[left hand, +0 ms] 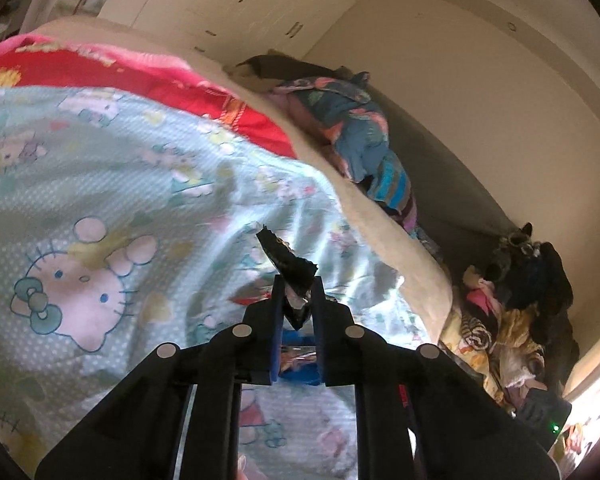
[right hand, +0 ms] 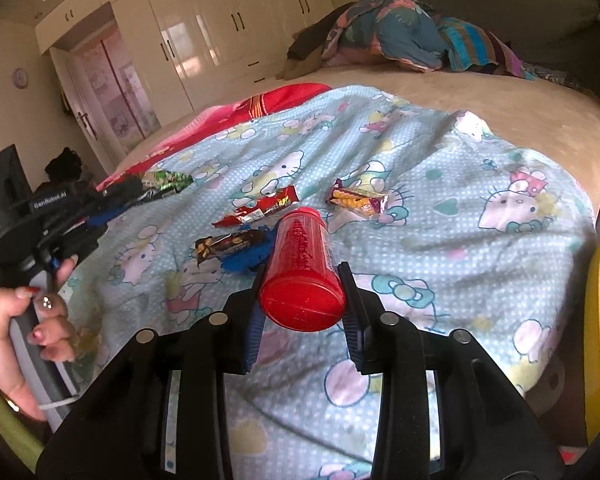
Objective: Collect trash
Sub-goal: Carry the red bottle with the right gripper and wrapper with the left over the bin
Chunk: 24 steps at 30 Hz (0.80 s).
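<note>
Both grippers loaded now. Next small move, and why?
Probably carry both loads off the bed to a bin; none shows. The left hand-held gripper pinches a dark wrapper, the right hand-held gripper clamps a red bottle; neither can take the red wrapper.

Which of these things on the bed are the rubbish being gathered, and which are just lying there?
Rubbish:
dark wrapper in left gripper
red tube in right gripper
red wrapper
brown wrapper
biscuit packet
green wrapper

Lying about:
cartoon-cat blanket
clothes heap
red blanket
</note>
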Each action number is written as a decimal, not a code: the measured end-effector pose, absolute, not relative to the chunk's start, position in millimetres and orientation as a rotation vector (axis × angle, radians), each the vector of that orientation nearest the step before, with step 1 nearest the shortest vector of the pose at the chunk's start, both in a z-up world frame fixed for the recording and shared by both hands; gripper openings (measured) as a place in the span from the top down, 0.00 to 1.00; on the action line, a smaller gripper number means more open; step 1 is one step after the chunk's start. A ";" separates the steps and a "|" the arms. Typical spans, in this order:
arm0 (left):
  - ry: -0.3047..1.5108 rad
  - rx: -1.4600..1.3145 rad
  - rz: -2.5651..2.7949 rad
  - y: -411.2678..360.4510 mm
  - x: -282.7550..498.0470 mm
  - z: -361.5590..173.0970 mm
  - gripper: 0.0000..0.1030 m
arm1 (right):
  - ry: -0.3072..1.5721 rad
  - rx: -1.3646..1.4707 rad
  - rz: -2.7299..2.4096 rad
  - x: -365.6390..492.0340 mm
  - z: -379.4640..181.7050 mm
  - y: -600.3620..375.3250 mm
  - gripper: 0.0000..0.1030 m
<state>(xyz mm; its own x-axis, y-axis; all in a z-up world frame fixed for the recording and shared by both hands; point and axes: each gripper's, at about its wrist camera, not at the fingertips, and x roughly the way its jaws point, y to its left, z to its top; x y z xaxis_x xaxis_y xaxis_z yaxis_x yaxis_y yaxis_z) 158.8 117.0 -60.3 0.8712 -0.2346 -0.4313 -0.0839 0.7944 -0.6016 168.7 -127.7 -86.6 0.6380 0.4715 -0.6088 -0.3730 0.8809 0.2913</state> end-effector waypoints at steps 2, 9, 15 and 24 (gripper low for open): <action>0.512 -0.623 -0.101 107.2 158.5 -52.3 0.88 | 0.729 0.148 0.482 165.6 -84.1 -132.0 0.74; 0.515 -0.561 -0.171 74.6 155.7 -36.5 0.88 | 0.700 0.175 0.457 156.6 -74.9 -153.0 0.74; 0.521 -0.515 -0.230 46.9 150.4 -28.7 0.88 | 0.663 0.198 0.424 150.5 -64.2 -175.9 0.74; 0.526 -0.451 -0.314 7.0 141.4 -17.9 0.88 | 0.631 0.237 0.373 142.0 -55.0 -213.3 0.74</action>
<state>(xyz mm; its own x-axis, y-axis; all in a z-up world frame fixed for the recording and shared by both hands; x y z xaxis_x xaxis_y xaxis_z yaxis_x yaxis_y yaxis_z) 141.4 7.0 -17.9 0.8214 -0.3976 -0.4088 0.1718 0.8561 -0.4874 142.0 -213.3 -55.0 0.7445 0.4085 -0.5281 -0.2663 0.9070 0.3262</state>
